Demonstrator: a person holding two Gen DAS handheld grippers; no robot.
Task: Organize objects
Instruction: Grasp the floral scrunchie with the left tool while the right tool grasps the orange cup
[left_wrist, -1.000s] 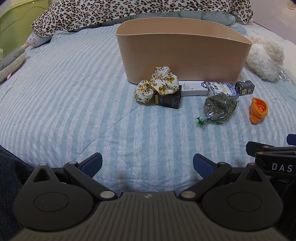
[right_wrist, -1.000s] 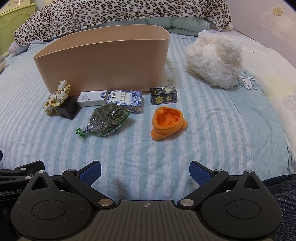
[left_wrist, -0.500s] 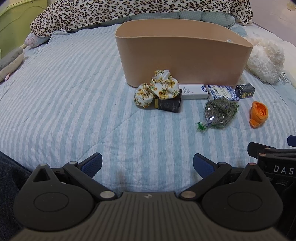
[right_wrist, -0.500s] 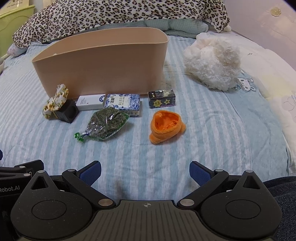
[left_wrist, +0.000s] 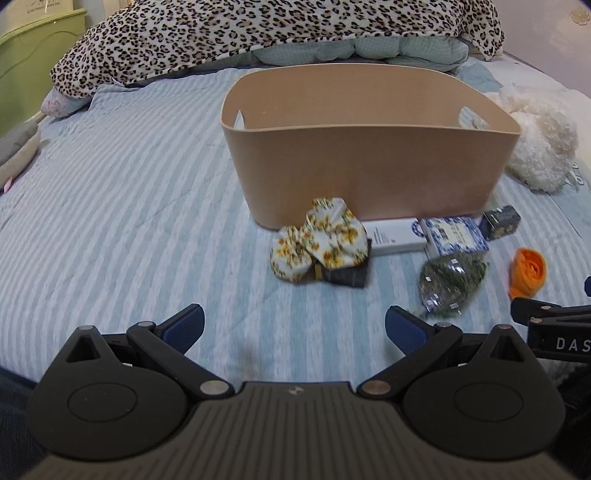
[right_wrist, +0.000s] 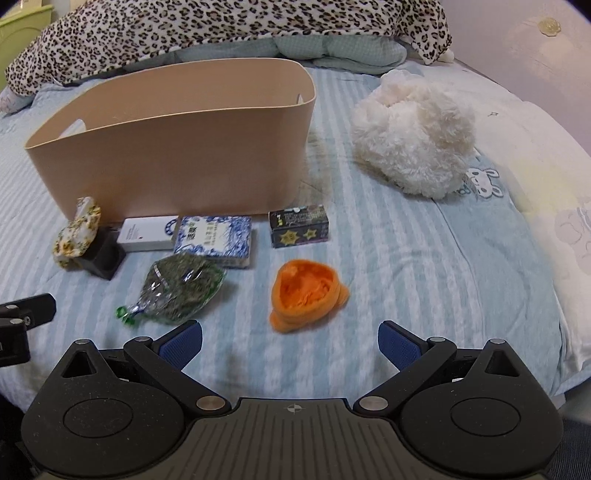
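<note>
Bed (right_wrist: 424, 258): striped blue cover, all items on it.
Bin (right_wrist: 177, 155): tan, upright, behind the item row.
Herb bag (right_wrist: 181, 288): near L edge of R view.
Orange pouch (right_wrist: 306, 295): just ahead of R gripper (right_wrist: 290, 339) — jaws wide, empty.
Scrunchie (left_wrist: 321, 240): on dark box, ahead of L gripper (left_wrist: 293, 325) — jaws apart, empty.

Tan bin (right_wrist: 177, 155) sits upright on the bed; lined up in front: floral scrunchie (right_wrist: 77, 230), white box (right_wrist: 147, 233), blue box (right_wrist: 214, 240), herb bag (right_wrist: 181, 290), orange sock (right_wrist: 304, 295), star box (right_wrist: 299, 226).

Striped bed (left_wrist: 129, 206), leopard blanket (left_wrist: 236, 33)
</note>
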